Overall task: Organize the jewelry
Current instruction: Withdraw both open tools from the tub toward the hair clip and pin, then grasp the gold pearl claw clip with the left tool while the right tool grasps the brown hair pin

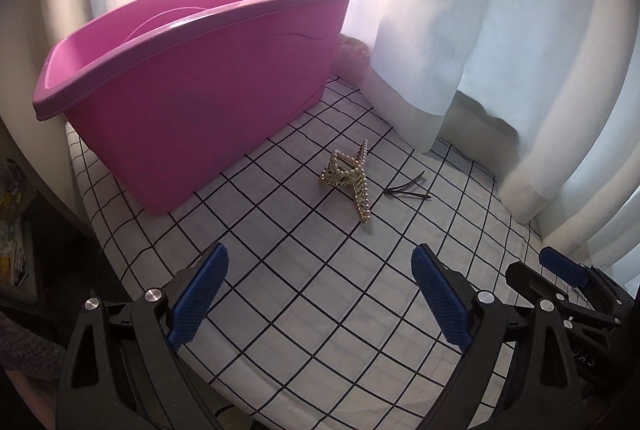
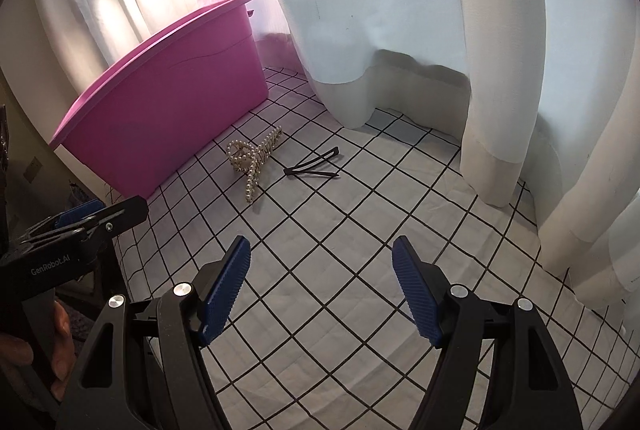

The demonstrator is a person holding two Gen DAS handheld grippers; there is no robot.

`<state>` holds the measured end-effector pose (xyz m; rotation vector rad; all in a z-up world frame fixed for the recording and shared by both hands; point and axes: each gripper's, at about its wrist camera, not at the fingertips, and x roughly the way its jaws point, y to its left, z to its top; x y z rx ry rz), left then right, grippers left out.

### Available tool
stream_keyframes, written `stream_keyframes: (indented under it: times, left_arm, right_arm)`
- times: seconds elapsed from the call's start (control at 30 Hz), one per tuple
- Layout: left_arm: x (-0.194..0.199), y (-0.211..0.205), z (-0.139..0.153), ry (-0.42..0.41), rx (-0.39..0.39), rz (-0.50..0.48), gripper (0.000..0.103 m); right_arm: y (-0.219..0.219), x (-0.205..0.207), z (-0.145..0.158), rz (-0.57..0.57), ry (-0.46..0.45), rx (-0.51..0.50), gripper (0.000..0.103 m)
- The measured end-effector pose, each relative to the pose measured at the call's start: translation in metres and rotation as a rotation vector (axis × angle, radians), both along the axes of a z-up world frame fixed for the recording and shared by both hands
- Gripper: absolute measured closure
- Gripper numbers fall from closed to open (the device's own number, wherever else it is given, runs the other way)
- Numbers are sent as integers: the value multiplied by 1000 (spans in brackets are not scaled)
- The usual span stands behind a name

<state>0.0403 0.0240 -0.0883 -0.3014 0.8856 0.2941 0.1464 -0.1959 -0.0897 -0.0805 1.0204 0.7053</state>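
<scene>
Pink bin (image 1: pixel 192 98), interior mostly hidden, stands left on the checked cloth (image 1: pixel 320 310); a pearl hair claw (image 1: pixel 350 176) lies just beside it, black hairpins (image 1: pixel 404 189) further right, curtain (image 1: pixel 460 30) behind. Left gripper (image 1: pixel 320 294) and right gripper (image 2: pixel 320 290) hover with jaws apart, empty.

Open checked cloth (image 1: pixel 320 290) between pink tub (image 1: pixel 192 98) and curtain (image 1: pixel 500 50)

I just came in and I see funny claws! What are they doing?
A person holds two grippers above a checked cloth. The left gripper and right gripper are both open and empty. A pearl hair claw and a black hairpin lie on the cloth beside a pink bin. Nothing is picked up yet.
</scene>
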Motion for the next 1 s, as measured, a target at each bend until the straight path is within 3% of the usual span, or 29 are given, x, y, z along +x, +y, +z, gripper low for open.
stream_keyframes:
  times: [0.5,1.0]
  left_arm:
    - [70,11,-68,-7,16,-21,12]
    - [94,17,-88,-3,21,-29,12]
  right_arm:
    - [60,61,-76,119,-29,-39,33]
    - [92,79,-93,155,-99,-98,33]
